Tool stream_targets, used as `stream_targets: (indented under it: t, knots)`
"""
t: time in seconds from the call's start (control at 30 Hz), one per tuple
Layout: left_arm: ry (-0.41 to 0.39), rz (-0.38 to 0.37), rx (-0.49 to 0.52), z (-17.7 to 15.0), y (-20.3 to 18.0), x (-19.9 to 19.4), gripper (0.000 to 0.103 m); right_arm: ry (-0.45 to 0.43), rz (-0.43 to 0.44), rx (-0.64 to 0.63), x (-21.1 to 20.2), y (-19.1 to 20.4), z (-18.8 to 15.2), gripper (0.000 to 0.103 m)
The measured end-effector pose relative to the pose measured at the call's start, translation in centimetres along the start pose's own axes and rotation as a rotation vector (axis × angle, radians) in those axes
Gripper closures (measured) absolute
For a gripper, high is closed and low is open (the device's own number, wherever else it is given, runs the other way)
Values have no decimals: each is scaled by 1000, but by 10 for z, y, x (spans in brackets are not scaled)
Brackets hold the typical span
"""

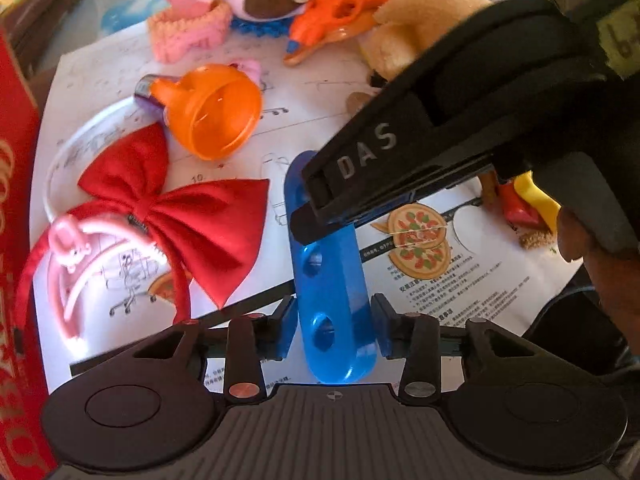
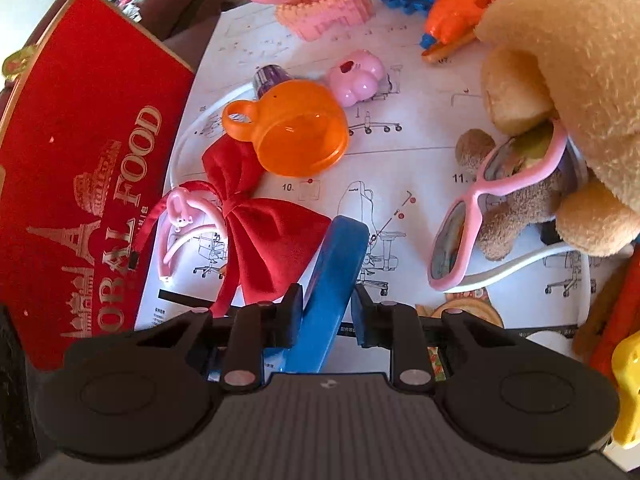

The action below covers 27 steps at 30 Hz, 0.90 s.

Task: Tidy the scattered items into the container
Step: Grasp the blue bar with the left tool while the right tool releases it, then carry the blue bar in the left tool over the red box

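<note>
Near: blue plastic strip w/ holes (image 1: 332, 312) sits between left gripper (image 1: 332, 322) pads, right gripper (image 2: 326, 312) clamps its far end too, both grasping it; looks stiff, light, slick, so pinch flat faces mid-length; red box (image 2: 80, 152) left.
</note>
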<state>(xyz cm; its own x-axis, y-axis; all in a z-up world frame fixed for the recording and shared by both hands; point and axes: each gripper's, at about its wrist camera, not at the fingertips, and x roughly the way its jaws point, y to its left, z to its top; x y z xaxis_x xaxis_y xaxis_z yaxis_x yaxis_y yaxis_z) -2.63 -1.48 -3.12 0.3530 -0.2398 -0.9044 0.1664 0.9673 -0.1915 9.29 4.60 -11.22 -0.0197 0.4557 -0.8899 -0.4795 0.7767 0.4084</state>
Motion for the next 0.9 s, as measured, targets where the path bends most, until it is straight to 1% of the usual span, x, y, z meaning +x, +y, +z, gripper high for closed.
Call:
stream_targets:
  t: [0.03,0.07,0.1,0.13,0.17,0.2,0.27,0.3,0.33,0.43,0.53,0.57,0.6,0.63,0.7,0.73,0.8,0.9]
  knots:
    - [0,-4,-11,0,2,0,68,-2,3,-5,0,0,0,73]
    - [5,-16,-26,0,6,1,72,-2,0,-5,0,1,0,71]
    - [20,-44,-45,1,9,4,86,1,-2,-8,0,1,0,69]
    - [30,-70,-61,0,9,5,87,2,-2,-12,1,1,1,61]
    - [31,-76,-62,0,10,6,87,1,-6,-12,3,1,2,53]
    - [33,-59,-54,0,10,7,87,-1,-14,-15,5,1,3,53]
    - [31,-20,-37,-1,5,5,86,-3,-23,-30,10,2,5,55]
    - [30,-6,-34,-1,3,5,83,-2,-26,-26,12,1,5,56]
    - [32,8,-31,-1,2,5,62,4,-27,-18,14,0,5,57]
    - [28,67,-2,-4,-6,6,55,25,-13,-6,18,-4,2,56]
    - [27,82,1,-5,-10,9,55,32,-33,-1,22,-7,-1,54]
    - [25,88,-1,-4,-11,10,56,28,-34,0,22,-7,-1,55]
    - [23,88,1,-4,-12,10,66,25,-36,-2,21,-7,-1,56]
    - [24,86,3,-3,-12,10,67,21,-35,-5,21,-7,-1,57]
    - [30,86,10,-2,-12,10,67,15,-32,0,21,-8,-1,58]
    - [31,85,10,-2,-11,11,62,13,-30,0,21,-8,-2,58]
    - [31,83,3,-2,-9,11,60,14,-28,-6,20,-8,-3,58]
    - [26,89,-9,-1,-7,11,59,21,-26,-7,21,-8,-2,58]
